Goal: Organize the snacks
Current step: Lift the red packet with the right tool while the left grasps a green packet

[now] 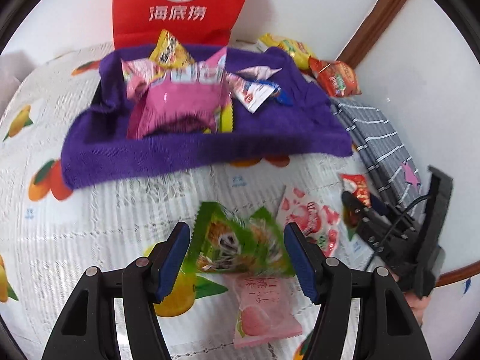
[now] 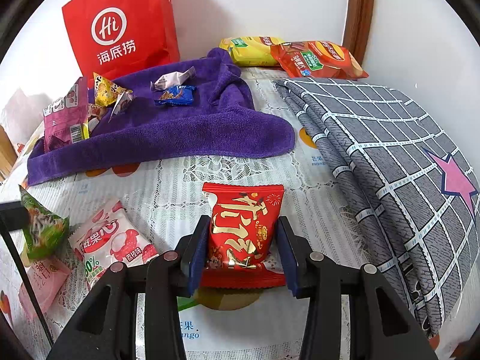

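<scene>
Right wrist view: a red snack packet (image 2: 244,228) printed with gold characters is seen standing upright between the blue pads of the right gripper (image 2: 243,250). The pads are pressed against both of its sides, so the packet is clamped, with its lower seam spread out behind the fingers. A lace-patterned tablecloth (image 2: 186,198) lies under it. To the left, a green packet (image 2: 42,228), a white lychee-print packet (image 2: 111,246) and a pale pink packet (image 2: 42,282) are grouped together. Further back, a purple towel (image 2: 186,129) carries several smaller wrappers, with a red paper bag (image 2: 120,24) standing behind it and a grey checked cloth (image 2: 390,162) folded at the right.

Left wrist view: the left gripper (image 1: 237,255) is spread wide, and the green packet (image 1: 240,243) is seen between its fingers, blurred; whether either pad touches it cannot be told. The pale pink packet (image 1: 264,312) lies just below, partly overlapped by the green one.
</scene>
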The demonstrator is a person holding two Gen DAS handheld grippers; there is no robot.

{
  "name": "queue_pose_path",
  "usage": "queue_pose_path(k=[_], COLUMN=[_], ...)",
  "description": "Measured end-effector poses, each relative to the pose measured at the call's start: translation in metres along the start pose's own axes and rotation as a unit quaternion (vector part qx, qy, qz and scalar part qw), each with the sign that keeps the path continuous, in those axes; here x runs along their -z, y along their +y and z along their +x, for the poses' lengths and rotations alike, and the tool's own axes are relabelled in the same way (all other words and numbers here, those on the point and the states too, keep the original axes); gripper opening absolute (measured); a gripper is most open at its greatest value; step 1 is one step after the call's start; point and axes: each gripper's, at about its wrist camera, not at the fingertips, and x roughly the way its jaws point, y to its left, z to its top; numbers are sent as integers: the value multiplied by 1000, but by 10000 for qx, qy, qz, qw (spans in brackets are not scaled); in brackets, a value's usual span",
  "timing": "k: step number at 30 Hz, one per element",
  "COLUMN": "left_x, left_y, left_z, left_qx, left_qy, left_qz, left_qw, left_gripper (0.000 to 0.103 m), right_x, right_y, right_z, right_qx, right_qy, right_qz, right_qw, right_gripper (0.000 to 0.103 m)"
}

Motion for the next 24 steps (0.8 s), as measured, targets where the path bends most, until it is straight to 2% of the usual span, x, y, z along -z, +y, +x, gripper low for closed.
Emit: queue_pose_path(k=[4,15,16,18,24], left_x=[6,9,8,8,8], left_y=[-1,-5,-4,-1,10], left_z=[15,26,26,24,12], left_qx=[177,115,115,151,184], left_qy=[88,-136,-144,-129,-162], left_qz=[21,128,114,73,-20], left_qw=[9998,9998,9998,9998,9997], left_gripper=[63,62,60,49,45], right_x=[0,1,1,1,1], right_y=[0,1,2,1,2], right_z=[0,0,0,0,0], right_qx=[-3,-28,-24,-18,13], right_qy=[-1,-5,-5,-5,-6], right_qz=[4,4,2,-2,-28], right_qw=[10000,10000,10000,10000,10000], right_gripper=[44,45,45,45,45])
